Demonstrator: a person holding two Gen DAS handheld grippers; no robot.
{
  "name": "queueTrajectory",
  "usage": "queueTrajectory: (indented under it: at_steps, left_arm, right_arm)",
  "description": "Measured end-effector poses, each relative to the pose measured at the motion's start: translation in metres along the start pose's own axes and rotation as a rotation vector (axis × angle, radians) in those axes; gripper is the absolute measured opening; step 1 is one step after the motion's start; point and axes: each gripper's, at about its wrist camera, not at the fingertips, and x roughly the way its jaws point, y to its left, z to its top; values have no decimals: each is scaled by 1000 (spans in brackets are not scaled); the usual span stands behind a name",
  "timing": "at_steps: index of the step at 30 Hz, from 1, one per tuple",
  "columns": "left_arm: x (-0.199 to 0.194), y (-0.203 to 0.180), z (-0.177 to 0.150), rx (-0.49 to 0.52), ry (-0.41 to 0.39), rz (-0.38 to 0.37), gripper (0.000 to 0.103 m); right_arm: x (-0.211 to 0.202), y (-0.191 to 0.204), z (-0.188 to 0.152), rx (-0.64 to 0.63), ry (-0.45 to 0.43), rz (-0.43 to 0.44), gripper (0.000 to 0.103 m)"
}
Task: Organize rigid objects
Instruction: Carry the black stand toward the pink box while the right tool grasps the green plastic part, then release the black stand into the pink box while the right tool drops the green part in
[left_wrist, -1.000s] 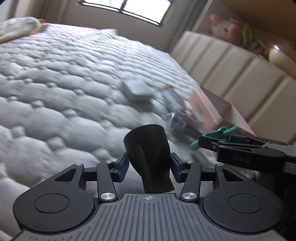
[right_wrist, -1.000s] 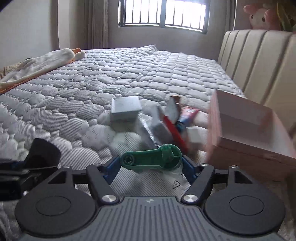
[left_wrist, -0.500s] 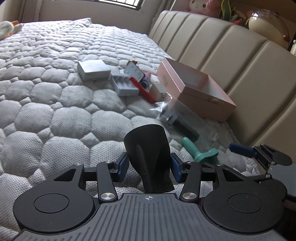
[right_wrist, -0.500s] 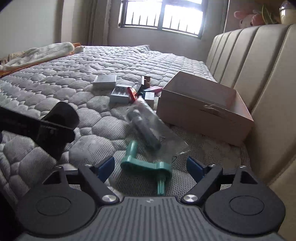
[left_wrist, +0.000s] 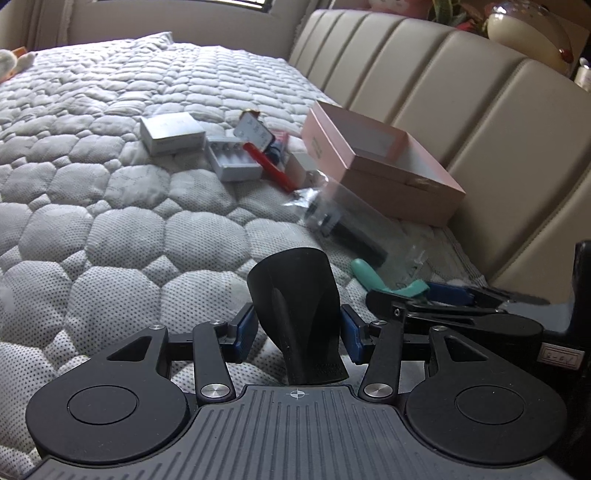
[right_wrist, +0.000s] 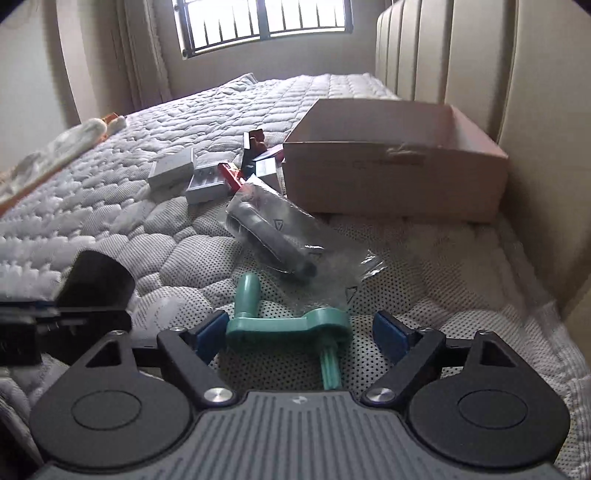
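Observation:
My left gripper is shut on a black funnel-shaped nozzle and holds it above the quilted mattress. The nozzle also shows in the right wrist view. My right gripper is open, its blue pads either side of a teal crank handle that lies on the mattress; only the left pad looks close to it. The handle shows in the left wrist view. An open pink box stands by the headboard; it also shows in the right wrist view.
A clear bag with a dark tool lies just beyond the handle. Small boxes, a grey case, a battery tray and a red item are piled left of the pink box. The padded headboard runs along the right.
The right gripper has opened and the teal handle has gone from its grip to the mattress. Both grippers have pulled back from the pile. The left gripper still holds the nozzle.

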Motion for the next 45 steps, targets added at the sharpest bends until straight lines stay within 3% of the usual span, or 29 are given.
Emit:
queueTrajectory:
  at_steps: [1, 8, 15, 21, 23, 26, 31, 38, 45]
  left_arm:
    - [1, -3, 0, 8, 6, -7, 52]
    - [3, -27, 16, 50, 13, -131, 53]
    - [27, -71, 94, 118, -69, -238, 52]
    - [96, -104, 176, 73, -121, -228, 53]
    - [131, -114, 190, 95, -98, -157, 52]
    - [172, -118, 192, 90, -29, -61, 54]
    - [179, -111, 177, 97, -63, -41, 53]
    - [145, -97, 162, 132, -113, -103, 53]
    - [99, -60, 128, 44, -100, -116, 53]
  right_arm:
    - [-1, 1, 0, -19, 5, 10, 71]
    - [-45, -2, 1, -109, -48, 20, 71]
    - [-84, -32, 11, -107, -150, -83, 71]
    - [-99, -53, 10, -78, -195, -125, 71]
    - [-100, -56, 5, -75, -197, -122, 71]
    - [-97, -61, 0, -72, -181, -124, 71]
    - [-96, -65, -6, -79, -183, -139, 71]
    - [-83, -80, -1, -13, -146, -140, 71]
    - [-78, -79, 32, -22, -178, -154, 71]
